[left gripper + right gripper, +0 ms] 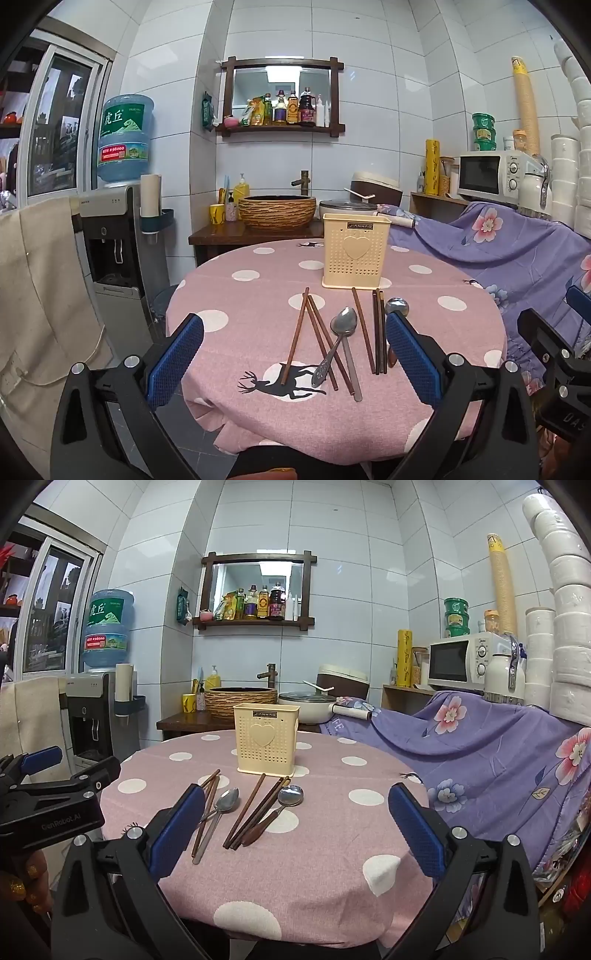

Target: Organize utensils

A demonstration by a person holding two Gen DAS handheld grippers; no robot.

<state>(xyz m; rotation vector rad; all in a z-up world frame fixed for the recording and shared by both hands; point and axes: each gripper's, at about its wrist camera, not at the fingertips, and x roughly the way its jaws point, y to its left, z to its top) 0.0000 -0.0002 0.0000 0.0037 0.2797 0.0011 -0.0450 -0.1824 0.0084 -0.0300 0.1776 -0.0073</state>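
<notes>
A cream perforated utensil holder (pixel 356 254) (pixel 266 742) stands upright on the round pink polka-dot table (pixel 251 295) (pixel 332 849). In front of it lie several brown chopsticks (pixel 295 339) (pixel 255 808), a steel spoon (pixel 341 328) (pixel 225 801) and a wooden-handled spoon (pixel 397 307) (pixel 290 796). My left gripper (pixel 295 354) is open and empty, hovering over the near edge with the utensils between its fingers. My right gripper (pixel 297 830) is open and empty, just right of the utensils. Each gripper shows at the edge of the other view, the right gripper (pixel 554 354) and the left gripper (pixel 48 797).
A purple floral cloth (pixel 517 251) (pixel 480 746) covers a surface right of the table. Behind the table are a woven basin (pixel 277 212), a pot (pixel 306 703), a rice cooker and a microwave (pixel 461 661). A water dispenser (pixel 110 229) stands at the left.
</notes>
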